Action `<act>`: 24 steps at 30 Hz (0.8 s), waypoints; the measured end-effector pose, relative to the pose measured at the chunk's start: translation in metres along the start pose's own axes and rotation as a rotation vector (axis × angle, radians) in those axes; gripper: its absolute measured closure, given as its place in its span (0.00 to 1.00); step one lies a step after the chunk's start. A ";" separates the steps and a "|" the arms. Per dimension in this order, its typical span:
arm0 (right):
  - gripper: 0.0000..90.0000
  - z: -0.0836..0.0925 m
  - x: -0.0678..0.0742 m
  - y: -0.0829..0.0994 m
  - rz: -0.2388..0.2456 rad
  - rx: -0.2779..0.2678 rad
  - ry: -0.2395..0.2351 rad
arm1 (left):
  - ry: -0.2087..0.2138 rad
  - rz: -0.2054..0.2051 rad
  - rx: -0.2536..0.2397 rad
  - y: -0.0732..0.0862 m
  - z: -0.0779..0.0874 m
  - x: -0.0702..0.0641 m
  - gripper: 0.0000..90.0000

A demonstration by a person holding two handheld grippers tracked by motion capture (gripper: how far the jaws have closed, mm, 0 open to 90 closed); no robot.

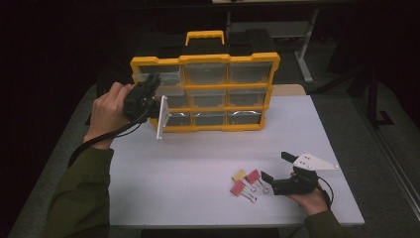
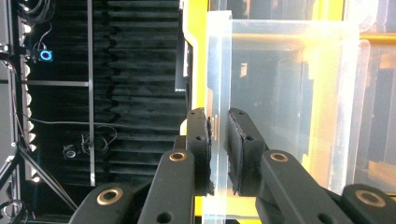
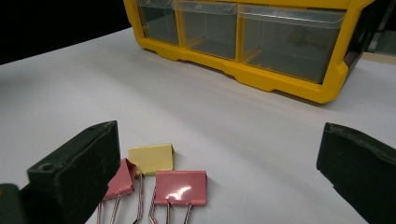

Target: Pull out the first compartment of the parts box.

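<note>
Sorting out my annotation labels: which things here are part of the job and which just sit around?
In play: left gripper pinching a clear drawer of the yellow organizer; right gripper, open, by three binder clips.

Idle: white table; desk behind.

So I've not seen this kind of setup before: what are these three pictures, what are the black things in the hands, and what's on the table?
A person sits at a white table holding a hand-held grasping tool in each hand; there is no robot. The high view looks down from above. The other two pictures come from cameras riding on each tool, looking along its black jaws.

The left tool is closed on the front lip of a clear drawer at the upper left of the yellow drawer organizer, which stands upright on the table.

The right tool is open and holds nothing. In front of it lie three binder clips, two pink and one yellow.
</note>
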State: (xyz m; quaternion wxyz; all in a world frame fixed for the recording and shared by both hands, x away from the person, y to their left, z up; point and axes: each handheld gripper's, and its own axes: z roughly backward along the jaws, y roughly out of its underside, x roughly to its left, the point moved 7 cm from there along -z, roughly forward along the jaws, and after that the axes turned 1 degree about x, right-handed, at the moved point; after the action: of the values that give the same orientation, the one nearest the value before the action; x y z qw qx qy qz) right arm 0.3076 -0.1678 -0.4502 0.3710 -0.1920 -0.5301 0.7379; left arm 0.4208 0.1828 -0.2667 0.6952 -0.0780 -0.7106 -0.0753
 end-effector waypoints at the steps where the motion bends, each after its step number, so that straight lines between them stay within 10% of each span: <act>1: 0.00 0.000 0.000 0.000 -0.001 0.000 0.000 | -0.003 0.001 -0.003 0.000 0.001 0.000 0.89; 24: 0.00 0.000 0.000 0.000 -0.001 0.002 0.005 | -0.015 -0.012 -0.002 -0.005 0.024 -0.002 0.89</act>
State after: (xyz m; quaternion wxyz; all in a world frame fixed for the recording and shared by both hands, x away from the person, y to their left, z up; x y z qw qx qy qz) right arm 0.3077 -0.1682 -0.4505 0.3730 -0.1931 -0.5285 0.7377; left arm 0.3962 0.1835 -0.2690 0.6893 -0.0752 -0.7161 -0.0796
